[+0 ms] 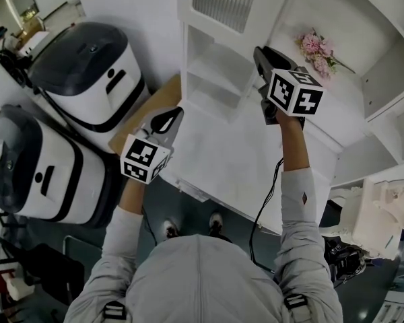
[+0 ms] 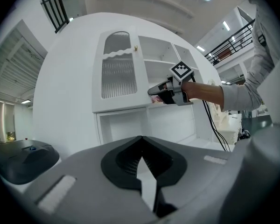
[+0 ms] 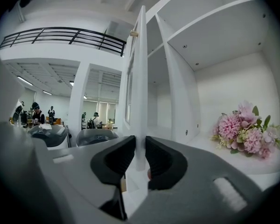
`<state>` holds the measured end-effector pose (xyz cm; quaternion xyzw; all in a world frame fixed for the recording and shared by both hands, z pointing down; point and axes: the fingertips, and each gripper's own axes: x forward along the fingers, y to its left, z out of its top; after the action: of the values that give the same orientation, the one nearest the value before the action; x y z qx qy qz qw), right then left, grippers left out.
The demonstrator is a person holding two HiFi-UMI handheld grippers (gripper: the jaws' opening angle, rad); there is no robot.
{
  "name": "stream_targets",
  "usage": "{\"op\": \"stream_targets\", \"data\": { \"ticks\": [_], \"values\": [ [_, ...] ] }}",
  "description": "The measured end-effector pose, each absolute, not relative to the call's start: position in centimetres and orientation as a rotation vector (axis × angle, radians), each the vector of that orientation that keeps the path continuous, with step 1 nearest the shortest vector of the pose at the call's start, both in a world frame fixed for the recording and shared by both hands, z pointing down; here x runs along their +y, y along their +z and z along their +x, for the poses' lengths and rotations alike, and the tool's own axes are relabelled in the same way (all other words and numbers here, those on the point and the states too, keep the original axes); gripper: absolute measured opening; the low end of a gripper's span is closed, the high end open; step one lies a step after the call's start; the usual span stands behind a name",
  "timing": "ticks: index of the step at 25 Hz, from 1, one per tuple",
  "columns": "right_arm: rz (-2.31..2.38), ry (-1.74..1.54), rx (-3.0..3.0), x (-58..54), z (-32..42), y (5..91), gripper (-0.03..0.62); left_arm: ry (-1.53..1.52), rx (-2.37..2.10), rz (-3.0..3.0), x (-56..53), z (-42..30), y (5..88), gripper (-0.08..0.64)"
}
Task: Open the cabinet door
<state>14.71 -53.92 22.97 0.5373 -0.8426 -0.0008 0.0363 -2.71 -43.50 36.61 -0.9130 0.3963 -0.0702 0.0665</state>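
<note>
We've got our right arm stretched out level, right gripper (image 3: 140, 146) clamped on the edge of the white ribbed-glass cabinet door (image 3: 139, 69) at 12 o'clock. Left gripper (image 2: 141, 139) sits at its 8 o'clock, closed and empty.

The white-framed cabinet door (image 2: 117, 73) has vertically ribbed glass. The small flower bunch (image 3: 245, 132) is pink with green leaves. The grey right gripper (image 1: 259, 54) carries a black-and-white marker cube.
</note>
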Motion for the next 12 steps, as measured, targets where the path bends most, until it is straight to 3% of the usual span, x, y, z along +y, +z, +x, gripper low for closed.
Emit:
{"op": "stream_targets", "data": {
  "ticks": [12],
  "values": [
    [1.688,-0.015,-2.576,-50.5,11.6,23.2,0.071,-0.134,1.252,-2.686,-43.4,-7.2,33.7,0.018]
  ]
}}
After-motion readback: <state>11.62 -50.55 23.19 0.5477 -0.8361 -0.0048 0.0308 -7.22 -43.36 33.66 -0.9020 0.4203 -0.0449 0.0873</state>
